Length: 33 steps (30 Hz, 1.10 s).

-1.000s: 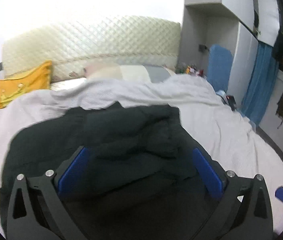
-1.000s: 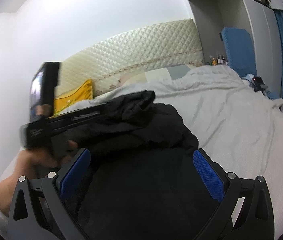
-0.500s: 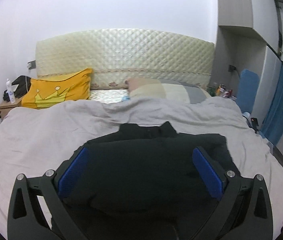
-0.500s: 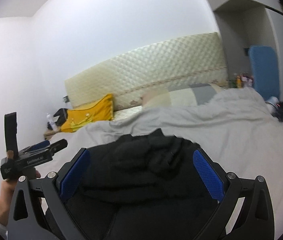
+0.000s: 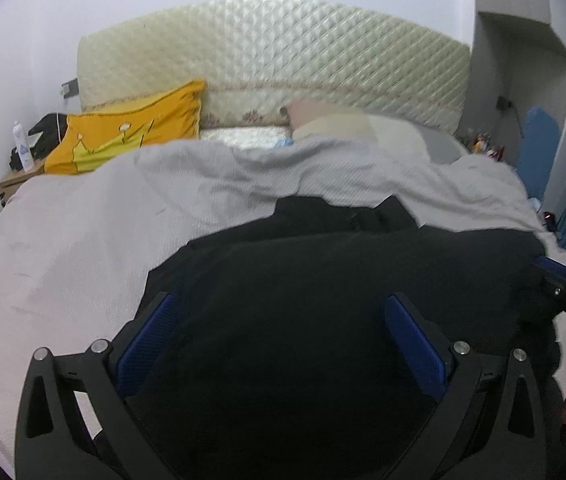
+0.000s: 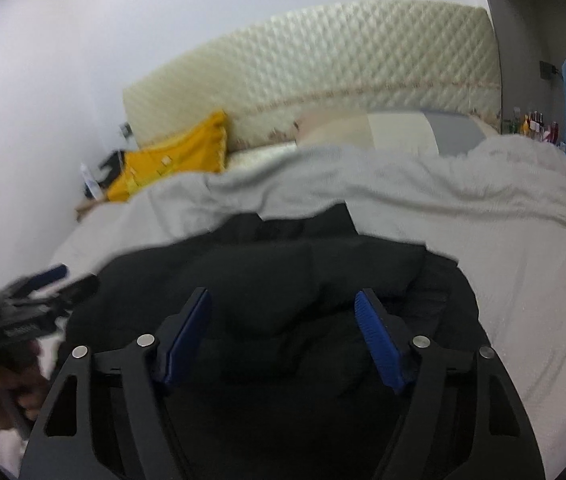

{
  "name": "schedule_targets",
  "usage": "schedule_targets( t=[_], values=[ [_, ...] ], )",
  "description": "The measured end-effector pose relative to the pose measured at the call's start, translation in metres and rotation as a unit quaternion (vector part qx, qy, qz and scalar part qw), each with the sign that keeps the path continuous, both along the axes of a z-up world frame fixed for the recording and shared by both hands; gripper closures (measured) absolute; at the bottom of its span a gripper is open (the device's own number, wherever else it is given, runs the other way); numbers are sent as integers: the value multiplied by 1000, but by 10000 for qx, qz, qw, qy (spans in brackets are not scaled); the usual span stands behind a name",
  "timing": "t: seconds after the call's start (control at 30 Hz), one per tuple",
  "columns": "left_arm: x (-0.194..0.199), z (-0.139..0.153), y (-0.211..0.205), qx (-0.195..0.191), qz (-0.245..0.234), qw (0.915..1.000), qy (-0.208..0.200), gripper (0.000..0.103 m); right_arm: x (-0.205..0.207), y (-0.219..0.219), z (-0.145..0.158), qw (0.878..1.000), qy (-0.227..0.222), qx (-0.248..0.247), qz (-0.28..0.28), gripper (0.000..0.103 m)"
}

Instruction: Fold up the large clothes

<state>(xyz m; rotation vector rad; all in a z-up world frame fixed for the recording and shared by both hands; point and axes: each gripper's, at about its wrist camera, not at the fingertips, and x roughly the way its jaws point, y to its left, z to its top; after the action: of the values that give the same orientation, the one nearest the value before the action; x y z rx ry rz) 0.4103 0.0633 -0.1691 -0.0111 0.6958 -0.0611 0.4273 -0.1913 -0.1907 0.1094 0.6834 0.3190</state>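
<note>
My left fingers [image 5: 279,344], blue-padded on black frames, are spread wide with nothing between them, hovering over the bulky black garment [image 5: 323,300]. My right fingers [image 6: 283,336] are spread too, a bit narrower, gripping nothing. The garment lies bunched on the bed's pale grey quilted cover [image 5: 83,240], its thick dark fabric folded over itself in soft puffy ridges, with a rumpled collar-like edge at its far side. Beyond it sit a yellow crown-printed pillow [image 5: 131,136] and a pale cream-and-grey pillow [image 6: 395,130], against the cream diamond-quilted headboard [image 5: 283,44].
</note>
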Motion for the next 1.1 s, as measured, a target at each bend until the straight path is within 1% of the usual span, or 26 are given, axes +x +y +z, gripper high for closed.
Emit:
schedule_targets(
  t=[0.07, 0.23, 0.4, 0.53, 0.77, 0.93, 1.03, 1.1],
  values=[
    [9, -15, 4, -7, 3, 9999, 158, 0, 5, 0, -16, 10000, 43, -80, 17, 30],
    [16, -30, 5, -94, 2, 9998, 160, 0, 7, 5, -35, 9993, 12, -356, 99, 30],
    [21, -41, 2, -42, -10, 9997, 229, 0, 11, 5, -52, 9993, 84, -353, 60, 30],
    [28, -49, 1, 31, -13, 9997, 254, 0, 18, 10, -64, 9988, 64, -494, 34, 30],
    [41, -61, -2, 79, 31, 9995, 292, 0, 30, 11, -81, 9992, 103, -387, -79, 30],
    [36, -62, -2, 138, -8, 9996, 245, 0, 29, 13, -82, 9987, 206, -440, -132, 30],
    [28, -57, 4, 7, -6, 9996, 279, 0, 24, 15, -73, 9983, 264, -473, -221, 29],
    [22, -49, 7, -99, -4, 9995, 303, 0, 18, 13, -62, 9987, 266, -365, -255, 29]
  ],
)
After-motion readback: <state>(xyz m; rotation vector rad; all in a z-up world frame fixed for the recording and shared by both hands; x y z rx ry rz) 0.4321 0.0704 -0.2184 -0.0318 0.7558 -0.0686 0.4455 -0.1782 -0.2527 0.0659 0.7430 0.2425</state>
